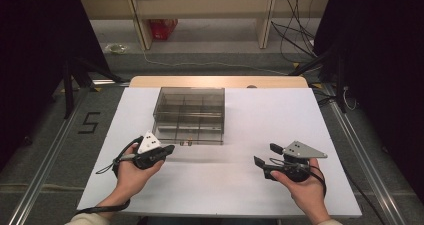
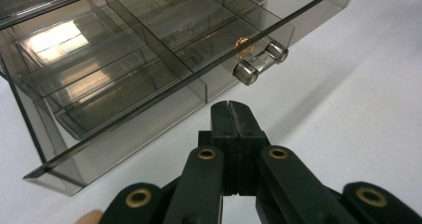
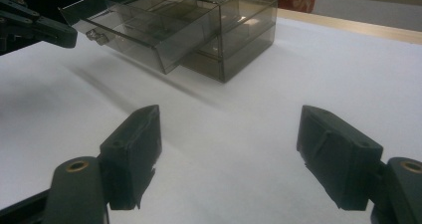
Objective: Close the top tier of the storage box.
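Note:
A smoky clear plastic drawer box (image 1: 189,114) stands at the middle of the white table; its compartmented drawer (image 3: 149,35) juts out toward me. The drawer's small handle (image 2: 260,60) is a clear bar with metal ends. My left gripper (image 1: 171,148) sits just left of that handle (image 1: 186,143), apart from it. In the left gripper view its jaws (image 2: 232,107) are pressed together with nothing between them. My right gripper (image 1: 265,154) rests near the table's front right, its jaws (image 3: 231,124) wide apart over bare sheet. The left gripper (image 3: 50,32) also appears at the upper left of the right gripper view.
A white sheet (image 1: 260,115) covers the table, with a wooden strip (image 1: 220,81) along its far edge. Beyond it are a shelf frame (image 1: 200,15), a red object (image 1: 163,27) on the floor and loose cables (image 1: 295,30). Metal rails run along both sides.

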Demonstrator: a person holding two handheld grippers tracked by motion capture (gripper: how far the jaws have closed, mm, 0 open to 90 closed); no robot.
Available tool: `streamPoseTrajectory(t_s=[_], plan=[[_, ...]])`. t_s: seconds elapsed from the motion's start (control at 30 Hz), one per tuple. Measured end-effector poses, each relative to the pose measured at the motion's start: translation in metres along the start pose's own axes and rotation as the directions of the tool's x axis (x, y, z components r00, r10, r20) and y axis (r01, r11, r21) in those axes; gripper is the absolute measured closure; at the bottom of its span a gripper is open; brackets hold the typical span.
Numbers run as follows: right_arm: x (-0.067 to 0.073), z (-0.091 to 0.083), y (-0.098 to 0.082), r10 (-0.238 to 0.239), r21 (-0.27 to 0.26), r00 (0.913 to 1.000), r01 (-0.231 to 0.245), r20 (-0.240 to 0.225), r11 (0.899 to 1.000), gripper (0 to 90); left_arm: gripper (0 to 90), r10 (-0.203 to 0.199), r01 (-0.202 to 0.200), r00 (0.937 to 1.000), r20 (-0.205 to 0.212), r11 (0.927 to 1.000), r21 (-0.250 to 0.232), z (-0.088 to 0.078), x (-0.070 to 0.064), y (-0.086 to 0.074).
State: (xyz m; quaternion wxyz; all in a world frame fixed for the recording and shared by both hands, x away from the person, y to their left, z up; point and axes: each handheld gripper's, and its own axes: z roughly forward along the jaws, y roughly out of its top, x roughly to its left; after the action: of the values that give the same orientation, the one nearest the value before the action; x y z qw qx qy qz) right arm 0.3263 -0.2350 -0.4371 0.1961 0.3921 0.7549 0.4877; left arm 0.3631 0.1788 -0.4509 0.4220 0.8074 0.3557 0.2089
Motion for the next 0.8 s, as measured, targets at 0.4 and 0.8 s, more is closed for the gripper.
streamPoseTrajectory(t_s=[0.4,0.8], plan=[[0.000,-0.001,0.000,-0.004,-0.001,1.0000,0.004,0.000,1.000,26.6,89.9,-0.032,0.031,0.9993,-0.021,0.9994,-0.016,0.010,-0.002,0.004],[0.000,-0.001,0.000,-0.002,0.004,1.0000,0.002,0.005,1.000,26.7,89.9,-0.027,0.027,0.9995,-0.018,0.9994,-0.023,0.012,-0.003,0.005]])
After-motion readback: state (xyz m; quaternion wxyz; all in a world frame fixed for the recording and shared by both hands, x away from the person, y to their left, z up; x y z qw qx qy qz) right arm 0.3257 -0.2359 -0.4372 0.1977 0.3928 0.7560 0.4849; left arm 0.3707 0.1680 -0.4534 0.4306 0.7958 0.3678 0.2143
